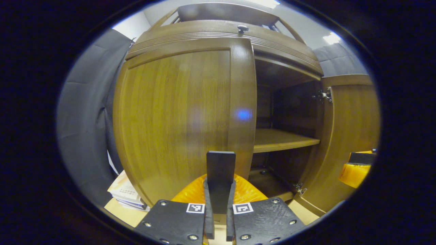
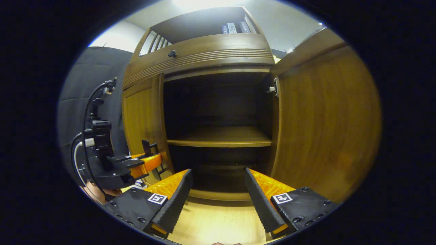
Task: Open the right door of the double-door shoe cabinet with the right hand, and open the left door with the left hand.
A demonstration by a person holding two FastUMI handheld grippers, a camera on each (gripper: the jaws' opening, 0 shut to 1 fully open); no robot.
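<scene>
While the right door [image 2: 323,122] of the shoe cabinet [image 2: 204,54] stood swung wide, baring 1 inner shelf [image 2: 221,137], the right gripper [image 2: 218,200] hung before it with fingers spread apart. At the closed left door [image 1: 177,115], the left gripper [image 1: 220,204] pinched a flat black handle [image 1: 220,170].

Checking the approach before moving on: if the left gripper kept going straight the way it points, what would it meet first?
Probably the closed left door: the left gripper, fingers together, points at its right-hand edge, just beside the open compartment. How far off is unclear.
</scene>
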